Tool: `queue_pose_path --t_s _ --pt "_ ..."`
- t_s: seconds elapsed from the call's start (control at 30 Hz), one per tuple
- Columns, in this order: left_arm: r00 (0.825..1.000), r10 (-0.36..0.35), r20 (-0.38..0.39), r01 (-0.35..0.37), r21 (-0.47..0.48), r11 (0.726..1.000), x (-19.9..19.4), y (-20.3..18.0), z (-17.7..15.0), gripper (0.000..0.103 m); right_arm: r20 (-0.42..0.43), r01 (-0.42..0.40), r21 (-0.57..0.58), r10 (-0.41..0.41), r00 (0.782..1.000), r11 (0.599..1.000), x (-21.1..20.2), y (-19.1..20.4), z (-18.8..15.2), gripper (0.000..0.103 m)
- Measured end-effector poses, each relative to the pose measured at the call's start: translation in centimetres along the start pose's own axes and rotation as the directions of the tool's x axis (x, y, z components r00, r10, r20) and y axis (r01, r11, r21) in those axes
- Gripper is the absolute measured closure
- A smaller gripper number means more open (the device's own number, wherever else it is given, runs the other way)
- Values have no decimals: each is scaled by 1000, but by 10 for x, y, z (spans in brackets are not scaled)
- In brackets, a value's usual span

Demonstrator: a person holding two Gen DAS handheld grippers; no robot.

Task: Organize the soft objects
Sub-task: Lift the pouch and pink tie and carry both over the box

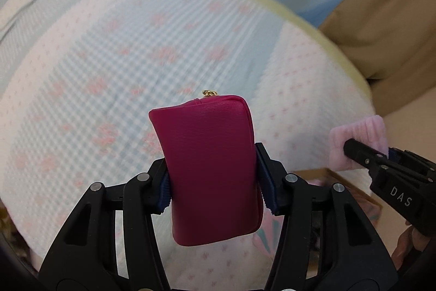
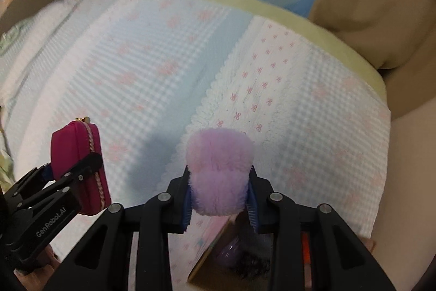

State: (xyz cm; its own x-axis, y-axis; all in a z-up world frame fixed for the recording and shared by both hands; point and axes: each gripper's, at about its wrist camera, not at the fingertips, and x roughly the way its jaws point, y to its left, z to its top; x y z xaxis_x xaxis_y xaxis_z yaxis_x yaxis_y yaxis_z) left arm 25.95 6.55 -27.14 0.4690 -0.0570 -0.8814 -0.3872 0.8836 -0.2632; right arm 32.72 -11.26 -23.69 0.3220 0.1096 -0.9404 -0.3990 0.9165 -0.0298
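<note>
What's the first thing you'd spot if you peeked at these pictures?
Probably the bright magenta zip pouch, pinched in the left claw above the checked blue-and-pink blanket. Next, the fluffy pink-purple soft thing squeezed in the right claw, held beside it over the same blanket.

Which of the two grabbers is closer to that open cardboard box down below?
Right. The right gripper, clamping a fluffy purple piece, hangs directly over the cardboard box. The left gripper, clamping the magenta pouch, is off to the side.
</note>
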Motion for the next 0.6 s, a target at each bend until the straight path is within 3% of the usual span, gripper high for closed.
queue_pose_path --t_s 0.3,0.4,0.6 --pt "992 -89 88 72 179 981 -121 -56 -17 54 155 -28 137 6 988 990 -124 -29 -59 73" --pt "986 -149 70 127 249 960 -148 -81 -30 54 188 -25 180 -9 982 983 -156 -43 -86 73" --pt "979 -197 55 162 377 912 -181 -134 -62 54 208 -6 285 -56 977 959 -197 -82 -136 73"
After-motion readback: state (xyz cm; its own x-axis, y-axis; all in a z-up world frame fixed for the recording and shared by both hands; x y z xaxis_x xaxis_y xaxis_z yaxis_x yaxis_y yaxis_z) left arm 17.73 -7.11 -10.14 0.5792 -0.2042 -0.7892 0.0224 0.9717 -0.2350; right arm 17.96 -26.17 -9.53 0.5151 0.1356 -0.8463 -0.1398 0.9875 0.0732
